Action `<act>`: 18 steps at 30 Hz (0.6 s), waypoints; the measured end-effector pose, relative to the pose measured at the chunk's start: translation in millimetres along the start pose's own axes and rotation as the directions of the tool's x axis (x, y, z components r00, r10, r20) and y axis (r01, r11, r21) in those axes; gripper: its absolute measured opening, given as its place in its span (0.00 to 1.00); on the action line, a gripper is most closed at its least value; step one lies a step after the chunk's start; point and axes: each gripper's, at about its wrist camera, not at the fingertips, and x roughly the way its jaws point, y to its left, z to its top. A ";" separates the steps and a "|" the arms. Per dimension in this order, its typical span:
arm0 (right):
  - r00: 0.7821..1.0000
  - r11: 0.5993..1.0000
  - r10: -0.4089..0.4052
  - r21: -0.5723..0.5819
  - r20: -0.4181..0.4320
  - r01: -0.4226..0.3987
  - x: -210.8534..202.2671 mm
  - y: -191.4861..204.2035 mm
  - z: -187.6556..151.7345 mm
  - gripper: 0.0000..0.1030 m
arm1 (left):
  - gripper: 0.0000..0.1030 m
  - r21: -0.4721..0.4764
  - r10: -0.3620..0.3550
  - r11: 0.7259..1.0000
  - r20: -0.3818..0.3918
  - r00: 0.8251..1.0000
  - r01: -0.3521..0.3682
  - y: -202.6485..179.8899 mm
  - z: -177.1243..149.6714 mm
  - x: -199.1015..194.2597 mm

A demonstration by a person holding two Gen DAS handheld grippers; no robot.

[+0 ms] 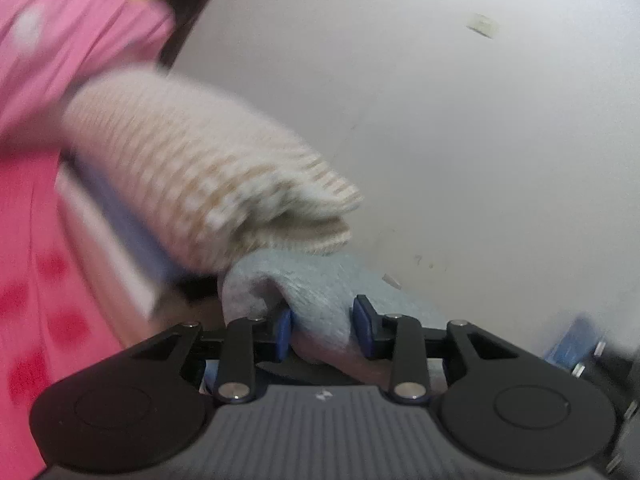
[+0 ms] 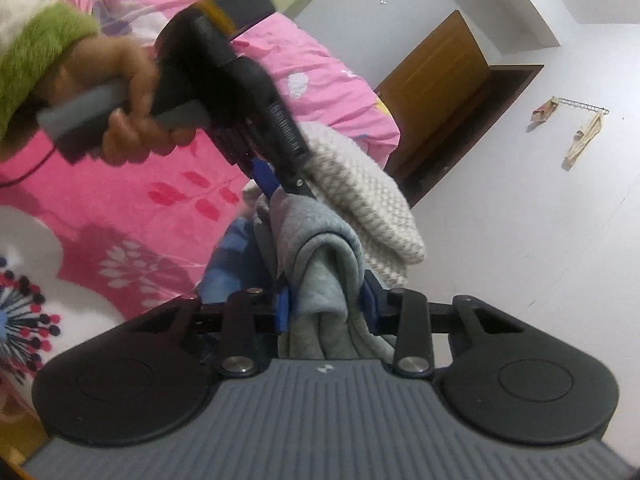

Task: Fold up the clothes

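A pale grey-blue fleece garment (image 2: 324, 276) is held in the air by both tools. The right hand-held gripper (image 2: 325, 304) is closed on a bunched fold of it, the blue pads (image 2: 282, 312) pressed against the cloth on either side. The left hand-held gripper (image 1: 322, 330) is likewise closed on a fold of the same garment (image 1: 316, 292), cloth being pinched between its blue pads (image 1: 285, 334). From the right wrist view, the left tool is seen above and ahead, gripped by a hand (image 2: 128, 96) in a green fuzzy sleeve (image 2: 40, 52). A cream knitted piece (image 2: 368, 200) hangs over the fleece, just beside the left tool's tip; in the left wrist view it (image 1: 200, 168) appears blurred, lying on top of the fleece. A bed with a pink floral cover (image 2: 120, 208) lies to the left, below. A white wall (image 2: 540, 220) fills the right, with a brown wooden door (image 2: 436, 80) set into it.
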 end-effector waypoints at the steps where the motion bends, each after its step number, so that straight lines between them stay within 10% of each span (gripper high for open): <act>1: 0.999 0.999 0.034 -0.012 -0.005 -0.034 2.7 1.4 -2.0 0.31 | 0.31 0.045 0.011 0.999 0.011 1.000 -0.012 -4.1 -2.7 -6.7; 4: 0.987 0.987 0.152 -0.048 -0.055 -0.155 16.9 26.1 -14.2 0.31 | 0.30 0.081 0.050 0.996 -0.012 0.999 -0.049 9.7 -21.7 -7.6; 11: 0.996 0.989 0.088 -0.124 0.019 -0.085 8.0 56.3 -18.4 0.43 | 0.51 -0.002 0.065 0.998 -0.002 0.998 -0.065 43.1 -39.2 -34.7; 15: 0.991 0.995 0.089 0.033 0.104 -0.092 -25.7 22.1 -19.2 0.43 | 0.52 0.044 0.088 0.995 0.034 0.996 -0.089 44.3 -33.0 -55.4; 18: 0.983 0.979 0.081 0.171 0.163 -0.109 -30.5 2.9 -14.7 0.46 | 0.55 -0.092 0.054 0.994 -0.004 0.999 -0.054 59.4 -29.4 -58.0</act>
